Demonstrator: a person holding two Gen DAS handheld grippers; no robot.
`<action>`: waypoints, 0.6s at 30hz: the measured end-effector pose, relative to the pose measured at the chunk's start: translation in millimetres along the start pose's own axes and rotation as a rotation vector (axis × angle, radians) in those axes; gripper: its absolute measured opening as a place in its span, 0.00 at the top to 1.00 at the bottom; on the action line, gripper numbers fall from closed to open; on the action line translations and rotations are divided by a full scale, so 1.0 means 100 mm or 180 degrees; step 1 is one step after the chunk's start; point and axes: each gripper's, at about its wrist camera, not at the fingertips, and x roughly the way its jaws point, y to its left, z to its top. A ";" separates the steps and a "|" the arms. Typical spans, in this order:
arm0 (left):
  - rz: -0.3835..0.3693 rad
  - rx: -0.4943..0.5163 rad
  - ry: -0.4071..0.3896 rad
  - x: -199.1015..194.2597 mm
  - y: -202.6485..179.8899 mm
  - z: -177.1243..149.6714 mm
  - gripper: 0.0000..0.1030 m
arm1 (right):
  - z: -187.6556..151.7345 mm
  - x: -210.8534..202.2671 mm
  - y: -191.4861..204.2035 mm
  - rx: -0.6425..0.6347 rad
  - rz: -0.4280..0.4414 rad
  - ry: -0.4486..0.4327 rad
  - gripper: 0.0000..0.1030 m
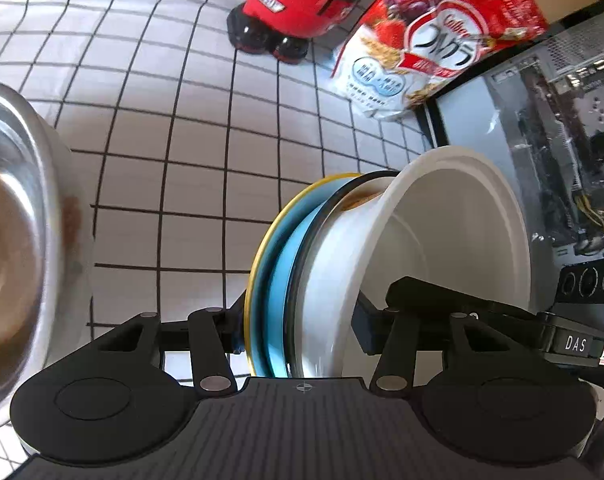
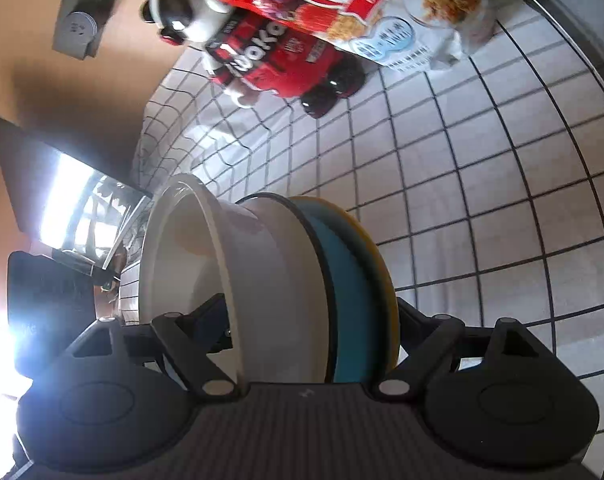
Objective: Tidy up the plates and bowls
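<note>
A stack of dishes is held between both grippers above the checked tablecloth: a white bowl [image 1: 458, 232] on a white plate with a dark rim [image 1: 322, 272], on a blue plate [image 1: 280, 280], on a yellow-rimmed plate [image 1: 262, 248]. My left gripper [image 1: 298, 332] is shut on the stack's edge. In the right wrist view the same white bowl [image 2: 194, 256], white plate [image 2: 286, 280], blue plate [image 2: 350, 304] and yellow plate [image 2: 384, 276] sit between the jaws of my right gripper [image 2: 314, 340], which is shut on the opposite edge.
A steel bowl [image 1: 18, 240] stands at the left. A red figure-shaped bottle [image 1: 302, 4] and a red cereal bag [image 1: 434, 36] stand at the back. A computer case [image 1: 550, 152] lies to the right. A monitor [image 2: 74, 208] shows at the left of the right wrist view.
</note>
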 end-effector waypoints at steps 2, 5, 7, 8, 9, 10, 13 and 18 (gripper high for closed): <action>-0.0019 0.0008 -0.0051 -0.08 -0.01 0.00 0.48 | 0.00 -0.04 0.09 -0.0062 0.0001 -0.0029 0.17; -0.0029 0.0014 -0.0107 -0.21 0.00 0.01 0.48 | 0.00 -0.08 0.22 -0.0120 0.0007 -0.0049 0.16; -0.0019 0.0016 -0.0149 -0.32 0.02 0.02 0.48 | 0.01 -0.07 0.34 -0.0169 0.0024 -0.0043 0.16; -0.0013 0.0009 -0.0183 -0.39 0.04 0.03 0.48 | 0.02 -0.05 0.40 -0.0198 0.0035 -0.0041 0.16; -0.0006 -0.0004 -0.0216 -0.46 0.07 0.03 0.48 | 0.03 -0.03 0.48 -0.0241 0.0052 -0.0038 0.16; 0.0005 -0.0021 -0.0251 -0.53 0.11 0.03 0.48 | 0.03 0.00 0.55 -0.0278 0.0068 -0.0033 0.16; 0.0068 -0.0090 -0.0363 -0.77 0.27 0.04 0.48 | 0.06 0.14 0.78 -0.0396 0.0147 0.0018 0.16; 0.0183 -0.0271 -0.0477 -1.12 0.65 0.04 0.48 | 0.11 0.52 1.18 -0.0557 0.0264 0.0205 0.16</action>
